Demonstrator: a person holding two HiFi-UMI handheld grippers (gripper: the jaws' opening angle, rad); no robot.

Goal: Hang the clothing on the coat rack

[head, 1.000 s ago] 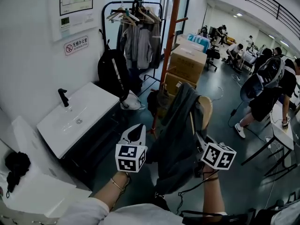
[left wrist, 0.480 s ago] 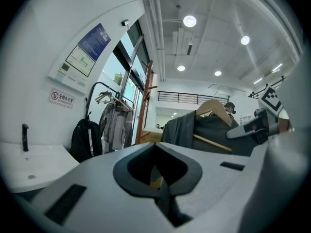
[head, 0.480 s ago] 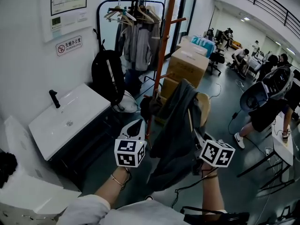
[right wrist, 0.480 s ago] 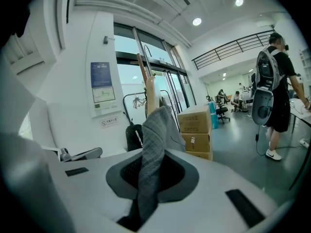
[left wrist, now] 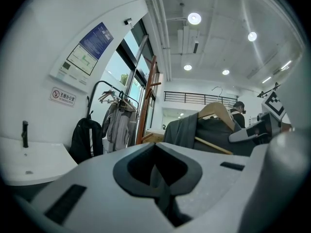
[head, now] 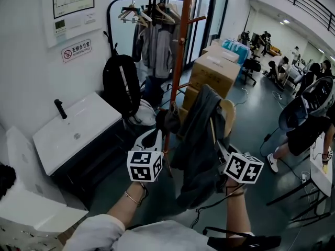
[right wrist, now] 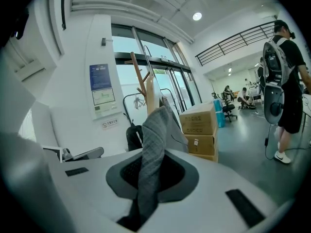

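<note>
The clothing (head: 201, 140), a grey jacket on a wooden hanger (head: 228, 117), hangs in the air between the two claws, just right of the coat rack (head: 180, 46) and not yet on any of its pegs. Compared with a second ago it sits slightly higher in the head view, and both marker cubes have risen with it. The rack's orange-brown pole now stands straighter and closer behind the left claw. The person at the right has drifted toward the edge of the head view.

The right claw (right wrist: 148, 183) is clamped on a fold of the jacket's grey fabric, which rises up out of its jaws. The left claw (left wrist: 158, 178) has its jaws pressed together with nothing between them. It is beside the jacket's left edge, pointing up toward the rack.

Both forearms reach forward from the bottom of the head view, side by side and roughly level. The left arm is in a white sleeve, with a thin bracelet at the wrist.

Beyond the rack stand stacked cardboard boxes (head: 214, 67), a black garment rail (head: 112, 30) hung with clothes, a black backpack (head: 121, 85) and a white sink (head: 76, 129) at the left.
</note>
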